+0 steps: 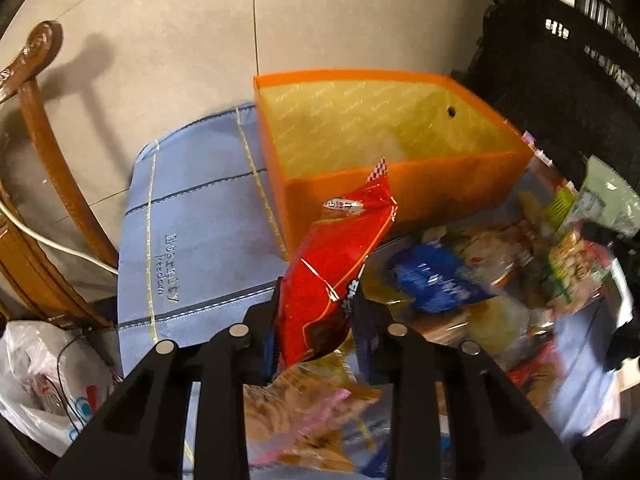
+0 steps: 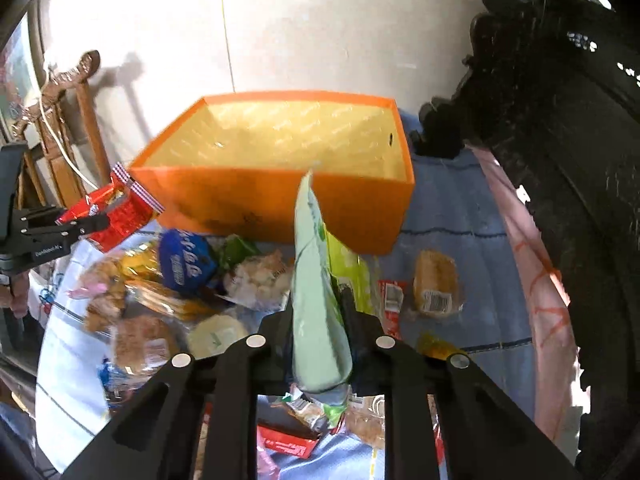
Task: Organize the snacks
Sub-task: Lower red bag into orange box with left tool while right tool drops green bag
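My left gripper (image 1: 318,292) is shut on a red snack bag (image 1: 336,256), which sticks up between its fingers above the snack pile. My right gripper (image 2: 318,304) is shut on a pale green snack bag (image 2: 316,300), held upright just in front of the orange box. The orange box (image 1: 360,196) (image 2: 248,200) stands open on the blue cloth, its yellow inside bare as far as I can see. In the right wrist view the left gripper (image 2: 100,222) with the red bag (image 2: 114,212) shows at the left edge. The green bag (image 1: 604,200) shows at the right of the left wrist view.
Several wrapped snacks (image 2: 180,292) lie heaped on the blue cloth (image 1: 192,240) in front of the box, among them a blue pack (image 2: 186,266) and a bun (image 2: 436,282). A wooden chair (image 1: 44,160) stands left, dark carved furniture (image 2: 560,160) right. A white plastic bag (image 1: 44,376) lies lower left.
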Action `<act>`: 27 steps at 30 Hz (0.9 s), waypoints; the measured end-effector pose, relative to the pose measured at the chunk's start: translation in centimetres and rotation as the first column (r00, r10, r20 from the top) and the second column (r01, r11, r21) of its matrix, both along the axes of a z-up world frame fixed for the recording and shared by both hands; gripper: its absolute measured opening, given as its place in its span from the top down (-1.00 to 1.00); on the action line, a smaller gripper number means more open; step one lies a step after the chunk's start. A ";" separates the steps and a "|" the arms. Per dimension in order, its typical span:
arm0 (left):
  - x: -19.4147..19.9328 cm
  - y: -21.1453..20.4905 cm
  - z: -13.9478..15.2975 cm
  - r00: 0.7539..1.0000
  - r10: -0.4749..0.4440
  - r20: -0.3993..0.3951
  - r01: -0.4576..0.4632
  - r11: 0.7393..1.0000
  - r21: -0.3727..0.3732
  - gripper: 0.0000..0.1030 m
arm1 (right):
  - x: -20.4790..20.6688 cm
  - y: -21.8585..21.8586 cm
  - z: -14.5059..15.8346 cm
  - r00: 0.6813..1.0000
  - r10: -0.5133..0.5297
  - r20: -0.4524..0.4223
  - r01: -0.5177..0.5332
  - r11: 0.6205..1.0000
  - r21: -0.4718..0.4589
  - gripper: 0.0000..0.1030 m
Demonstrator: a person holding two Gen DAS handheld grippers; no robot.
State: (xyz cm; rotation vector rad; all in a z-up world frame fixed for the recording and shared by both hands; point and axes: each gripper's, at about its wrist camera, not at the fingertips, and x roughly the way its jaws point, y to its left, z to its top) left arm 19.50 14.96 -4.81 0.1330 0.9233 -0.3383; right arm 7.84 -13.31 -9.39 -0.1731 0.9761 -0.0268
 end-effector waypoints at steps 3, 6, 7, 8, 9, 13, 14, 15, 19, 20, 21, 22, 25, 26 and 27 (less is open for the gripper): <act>-1.5 -0.8 3.6 0.998 0.028 0.060 -0.024 0.997 -0.076 0.45 | -0.4 0.2 1.5 0.999 0.018 0.033 -0.019 1.000 0.020 0.64; -2.2 -1.8 6.4 0.993 0.027 0.113 -0.013 0.993 -0.117 0.45 | -0.3 0.7 3.1 0.997 0.042 0.070 -0.043 0.999 0.017 0.64; -2.6 -2.4 7.9 0.990 0.023 0.137 -0.006 0.992 -0.124 0.45 | -0.2 0.7 3.6 0.996 0.044 0.081 -0.047 0.999 0.027 0.64; -2.7 -3.0 9.0 0.989 0.016 0.149 0.004 0.991 -0.130 0.45 | 0.0 0.7 4.2 0.995 0.050 0.091 -0.054 0.998 0.042 0.64; -2.6 -3.5 9.8 0.988 0.010 0.157 0.012 0.990 -0.139 0.45 | 0.5 0.7 5.0 0.992 0.058 0.110 -0.065 0.996 0.056 0.64; -0.9 -7.0 12.9 0.974 -0.009 0.227 0.038 0.992 -0.124 0.44 | 3.7 0.2 7.2 0.983 0.072 0.167 -0.088 0.992 0.095 0.64; -0.7 -7.4 13.0 0.972 -0.004 0.234 0.032 0.993 -0.117 0.44 | 4.8 0.0 7.6 0.981 0.070 0.179 -0.092 0.989 0.117 0.64; 0.2 -8.1 13.1 0.969 0.015 0.248 0.010 0.995 -0.100 0.44 | 6.1 -0.4 7.9 0.980 0.063 0.188 -0.091 0.985 0.144 0.64; 5.1 -11.2 11.6 0.972 0.056 0.227 -0.047 0.998 -0.044 0.44 | 12.2 -1.0 8.2 0.982 0.058 0.180 -0.088 0.982 0.166 0.64; 6.3 -11.5 11.0 0.977 0.069 0.204 -0.058 0.997 -0.057 0.44 | 13.2 -0.9 8.0 0.982 0.060 0.177 -0.088 0.984 0.158 0.64; 7.5 -11.9 10.4 0.979 0.087 0.183 -0.076 0.995 -0.064 0.44 | 14.1 -0.9 7.9 0.983 0.062 0.172 -0.090 0.984 0.154 0.64; 8.1 -12.1 10.1 0.981 0.096 0.170 -0.086 0.994 -0.064 0.44 | 15.2 -1.1 7.7 0.984 0.065 0.166 -0.093 0.982 0.166 0.64; 9.8 -12.1 9.0 0.985 0.118 0.124 -0.107 0.990 -0.091 0.44 | 17.1 -1.6 7.3 0.988 0.059 0.144 -0.089 0.973 0.213 0.64; 10.2 -12.2 8.8 0.986 0.120 0.116 -0.110 0.990 -0.091 0.44 | 17.5 -1.7 7.1 0.988 0.061 0.145 -0.091 0.972 0.216 0.64; 10.2 -12.2 8.7 0.986 0.121 0.117 -0.111 0.990 -0.087 0.44 | 17.8 -1.6 7.0 0.987 0.063 0.147 -0.093 0.974 0.207 0.64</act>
